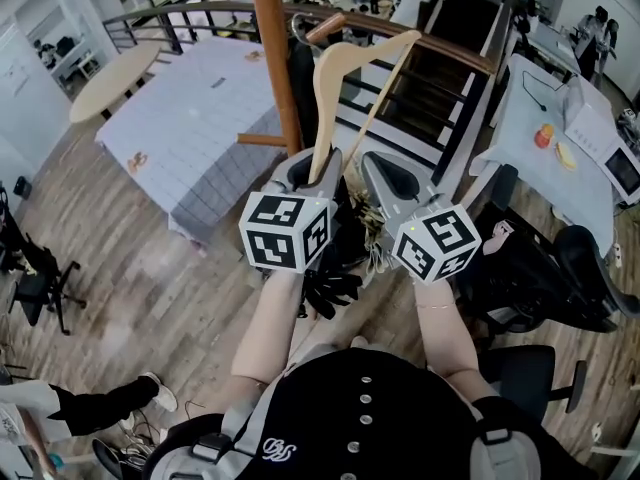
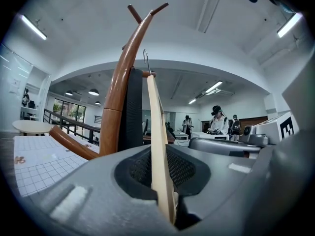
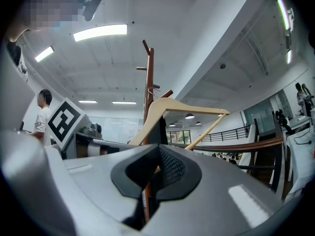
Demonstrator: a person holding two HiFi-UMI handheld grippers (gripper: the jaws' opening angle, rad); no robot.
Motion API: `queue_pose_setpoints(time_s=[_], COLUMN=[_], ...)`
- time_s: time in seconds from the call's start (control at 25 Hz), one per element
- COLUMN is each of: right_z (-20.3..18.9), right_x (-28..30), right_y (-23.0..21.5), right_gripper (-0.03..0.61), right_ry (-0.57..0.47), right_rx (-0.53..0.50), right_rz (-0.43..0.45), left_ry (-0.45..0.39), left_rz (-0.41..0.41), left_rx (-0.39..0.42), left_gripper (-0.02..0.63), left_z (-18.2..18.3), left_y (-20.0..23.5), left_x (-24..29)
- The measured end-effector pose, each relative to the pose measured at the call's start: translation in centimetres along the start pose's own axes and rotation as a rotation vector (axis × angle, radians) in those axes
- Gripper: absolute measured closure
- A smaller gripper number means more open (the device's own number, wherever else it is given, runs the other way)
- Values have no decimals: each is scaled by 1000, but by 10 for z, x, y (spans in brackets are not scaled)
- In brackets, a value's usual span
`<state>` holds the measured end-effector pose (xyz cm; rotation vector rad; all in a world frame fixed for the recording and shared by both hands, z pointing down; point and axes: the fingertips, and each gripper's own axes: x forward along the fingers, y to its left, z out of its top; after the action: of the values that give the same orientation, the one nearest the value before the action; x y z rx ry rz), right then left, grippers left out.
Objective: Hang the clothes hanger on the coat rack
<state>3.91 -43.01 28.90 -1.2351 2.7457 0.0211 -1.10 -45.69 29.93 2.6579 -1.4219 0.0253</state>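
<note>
left gripper [image 1: 314, 166] clamped on hanger [image 1: 335, 63] arm end | right gripper [image 1: 388, 173] closed, empty, alongside | hanger upright from left jaws, hook [image 2: 146, 59] topmost, just beside rack [image 1: 272, 58] pole | pegs [image 2: 158, 7] higher, likely needs lift

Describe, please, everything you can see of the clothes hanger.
The hanger is pale, bare-looking wood, with two sloping shoulders, a thin straight crossbar and a metal wire hook. It is tipped steeply with one shoulder end pointing down, and there the left gripper has its fingers shut on it. The hook sits close beside the brown coat rack; whether it rests on a peg cannot be told. No garment hangs on the hanger.
</note>
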Motion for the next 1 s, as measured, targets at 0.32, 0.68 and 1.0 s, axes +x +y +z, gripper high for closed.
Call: queue_pose_setpoints(time_s=[0.32,0.68,1.0], right_z=[-6,-11,-17], right_x=[4,7,3], right_y=[-8,-10,-9], right_gripper=[583,583,583], right_ry=[19,38,45], right_rx=[2,12,21], right_rz=[32,55,47], left_ry=[11,47,54], left_rz=[49,59,77], left_rx=[-46,-79,-163], left_gripper=[572,571,571], left_z=[-2,-12,-25], left_y=[2,2,10], left_x=[15,23,24])
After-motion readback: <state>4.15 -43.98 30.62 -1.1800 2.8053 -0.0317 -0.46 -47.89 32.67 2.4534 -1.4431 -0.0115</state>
